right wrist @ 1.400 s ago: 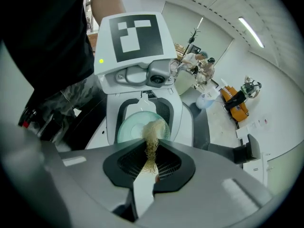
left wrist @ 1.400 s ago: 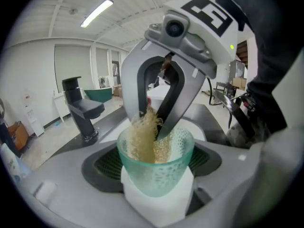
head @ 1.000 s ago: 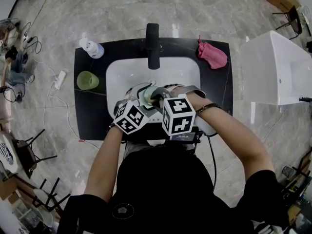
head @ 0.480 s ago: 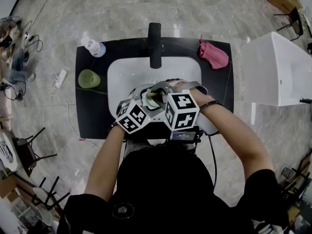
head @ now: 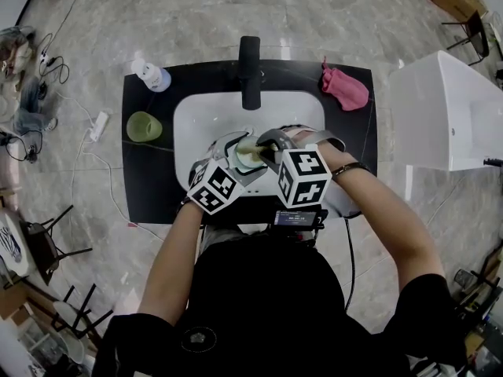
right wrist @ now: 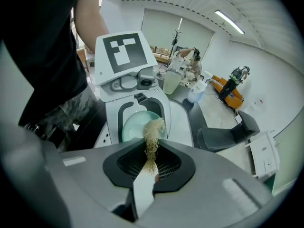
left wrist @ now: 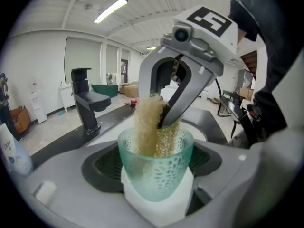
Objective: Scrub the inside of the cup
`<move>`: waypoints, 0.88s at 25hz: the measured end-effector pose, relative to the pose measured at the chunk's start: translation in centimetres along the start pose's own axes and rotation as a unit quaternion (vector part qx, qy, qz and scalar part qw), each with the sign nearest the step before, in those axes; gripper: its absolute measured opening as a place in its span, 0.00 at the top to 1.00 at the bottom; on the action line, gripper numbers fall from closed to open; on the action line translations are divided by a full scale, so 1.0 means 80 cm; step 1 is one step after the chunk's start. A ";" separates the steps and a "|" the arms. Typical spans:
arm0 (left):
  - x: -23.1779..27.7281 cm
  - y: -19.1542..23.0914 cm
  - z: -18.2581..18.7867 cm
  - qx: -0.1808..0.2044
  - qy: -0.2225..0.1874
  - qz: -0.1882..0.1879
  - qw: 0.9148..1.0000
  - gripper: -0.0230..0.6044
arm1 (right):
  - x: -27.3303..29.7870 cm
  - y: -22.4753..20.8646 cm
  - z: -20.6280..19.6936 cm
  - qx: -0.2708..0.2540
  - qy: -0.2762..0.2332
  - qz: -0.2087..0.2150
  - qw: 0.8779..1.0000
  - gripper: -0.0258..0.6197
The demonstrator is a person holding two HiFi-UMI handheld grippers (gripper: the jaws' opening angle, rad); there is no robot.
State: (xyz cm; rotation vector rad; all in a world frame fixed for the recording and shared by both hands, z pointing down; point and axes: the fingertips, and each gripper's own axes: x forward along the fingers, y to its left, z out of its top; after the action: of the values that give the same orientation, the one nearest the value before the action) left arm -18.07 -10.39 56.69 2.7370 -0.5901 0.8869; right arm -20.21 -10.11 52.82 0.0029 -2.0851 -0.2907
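Head view, grip: My left gripper [head: 238, 157] is clamped on the cup [head: 248, 161] and holds it over the lower half of the basin [head: 203, 120], at frame centre.
Head view, tool: My right gripper [head: 264, 145] has its jaws pinched together on the scrubber [head: 251, 142], which sits at the cup's mouth.
Head view, edges: The faucet [head: 250, 73] ends just above the cup in the frame, apart from it. The marker cubes cover the basin's near rim.
Head view, room: I see bare basin on the upper left and upper right of the cup. On the counter [head: 149, 179], the green tumbler [head: 142, 127], soap bottle [head: 149, 75] and pink cloth [head: 344, 89] all sit well apart from both grippers.
Left gripper view, cup: It stands at centre, base against the white pad and rim free all round.
Left gripper view, scrubber: The tan fibres pass the rim and lie along the left inner wall. A dark finger of the right gripper enters from the upper right.
Right gripper view, jaws: They are closed on the scrubber's near end, and the fibres run up to the cup's mouth.
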 end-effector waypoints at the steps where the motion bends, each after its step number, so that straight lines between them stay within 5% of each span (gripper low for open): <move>1: 0.000 0.000 -0.001 0.002 0.001 0.001 1.000 0.35 | -0.001 0.003 -0.002 0.008 0.000 0.004 1.000 0.89; 12: 0.015 -0.013 -0.007 0.042 0.030 -0.010 0.999 0.35 | 0.003 0.031 0.011 0.116 -0.027 0.094 0.988 0.89; 22: 0.020 -0.019 -0.006 0.028 0.032 -0.016 0.999 0.35 | 0.009 -0.002 0.008 0.085 -0.033 0.021 0.996 0.89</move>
State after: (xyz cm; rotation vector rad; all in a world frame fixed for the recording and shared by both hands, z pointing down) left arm -16.43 -9.36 57.90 2.7471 -0.5158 0.9924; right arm -21.15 -10.20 53.14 0.0524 -2.1677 -0.0870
